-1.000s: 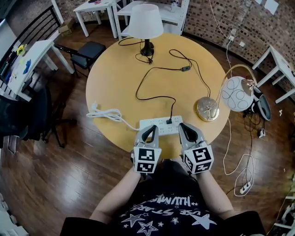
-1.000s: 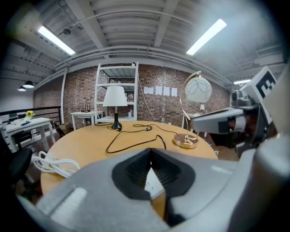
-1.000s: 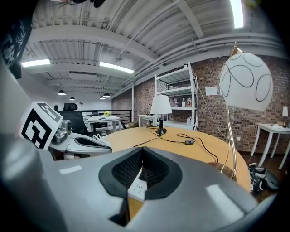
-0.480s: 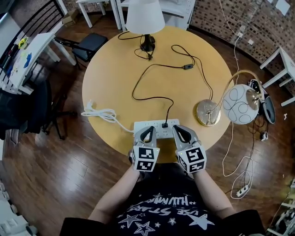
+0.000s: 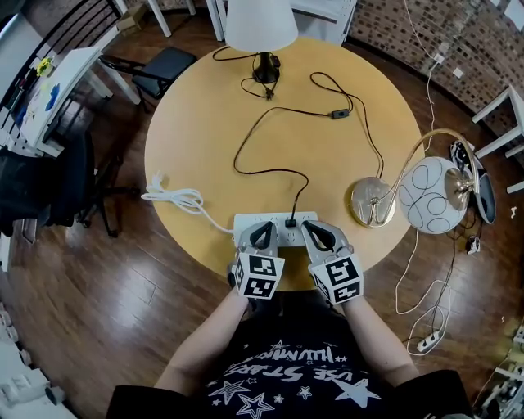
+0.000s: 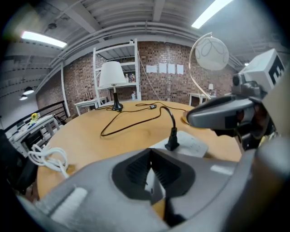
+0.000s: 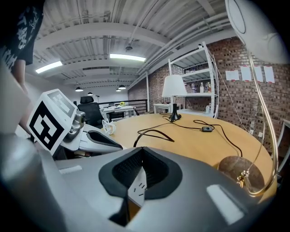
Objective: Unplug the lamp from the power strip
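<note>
Your left gripper [image 5: 262, 236] and right gripper [image 5: 320, 235] sit side by side at the near edge of the table [image 5: 196, 123]. Each has its fingers pressed together on nothing. Just under their tips lies one white power strip [image 5: 248, 222]. Its sockets hold a single black plug [image 5: 290, 222], which stands between your two grippers. The plug's black cord [image 5: 235, 159] runs across the table to the white-shaded lamp [image 5: 260, 24] at the far edge. You have two lamps: that one, and a gold lamp [image 5: 370, 200] with a globe shade on the right. The strip's own white cord [image 5: 176, 198] lies coiled at the left.
</note>
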Tool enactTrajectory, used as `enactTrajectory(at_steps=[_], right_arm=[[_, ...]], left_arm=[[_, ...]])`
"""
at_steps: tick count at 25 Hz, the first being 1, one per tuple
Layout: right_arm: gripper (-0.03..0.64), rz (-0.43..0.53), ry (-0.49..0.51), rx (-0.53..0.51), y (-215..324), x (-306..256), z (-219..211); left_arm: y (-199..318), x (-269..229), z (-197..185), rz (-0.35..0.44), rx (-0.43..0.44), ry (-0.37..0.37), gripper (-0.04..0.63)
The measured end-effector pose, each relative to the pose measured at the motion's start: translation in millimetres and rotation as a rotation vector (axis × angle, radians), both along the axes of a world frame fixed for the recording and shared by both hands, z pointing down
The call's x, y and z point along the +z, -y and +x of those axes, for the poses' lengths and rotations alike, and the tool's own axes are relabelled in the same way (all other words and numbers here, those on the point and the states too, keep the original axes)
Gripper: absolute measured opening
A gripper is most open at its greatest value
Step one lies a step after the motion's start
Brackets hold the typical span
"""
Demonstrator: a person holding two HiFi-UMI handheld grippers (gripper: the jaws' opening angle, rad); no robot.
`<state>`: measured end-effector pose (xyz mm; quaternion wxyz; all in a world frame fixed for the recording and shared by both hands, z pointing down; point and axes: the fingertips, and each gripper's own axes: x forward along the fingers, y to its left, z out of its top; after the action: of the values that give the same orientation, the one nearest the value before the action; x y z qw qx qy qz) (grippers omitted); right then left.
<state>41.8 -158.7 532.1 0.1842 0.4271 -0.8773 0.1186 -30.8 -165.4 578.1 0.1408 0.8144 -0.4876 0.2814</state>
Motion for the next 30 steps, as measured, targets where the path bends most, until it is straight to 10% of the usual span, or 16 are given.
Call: enactTrajectory(at_steps=[21,23,30], right_arm=[[0.009,-0.105,-0.057,-0.186,-4.3,26.5,-16.0],[0.123,-0.13,-0.059,-0.212,-6.4,30.5,-21.1],[0.135,-0.123,-0.138,-0.246,3.1,32.5,-37.4]], left_arm=[[-6.5,12.8,0.5,-0.075,-0.01,0.066,0.005],[-6.8,13.0,0.3,-0.074,-0.01,0.067,0.005],[-6.3,13.0,1.3,-0.077,-0.009,0.065,0.005]])
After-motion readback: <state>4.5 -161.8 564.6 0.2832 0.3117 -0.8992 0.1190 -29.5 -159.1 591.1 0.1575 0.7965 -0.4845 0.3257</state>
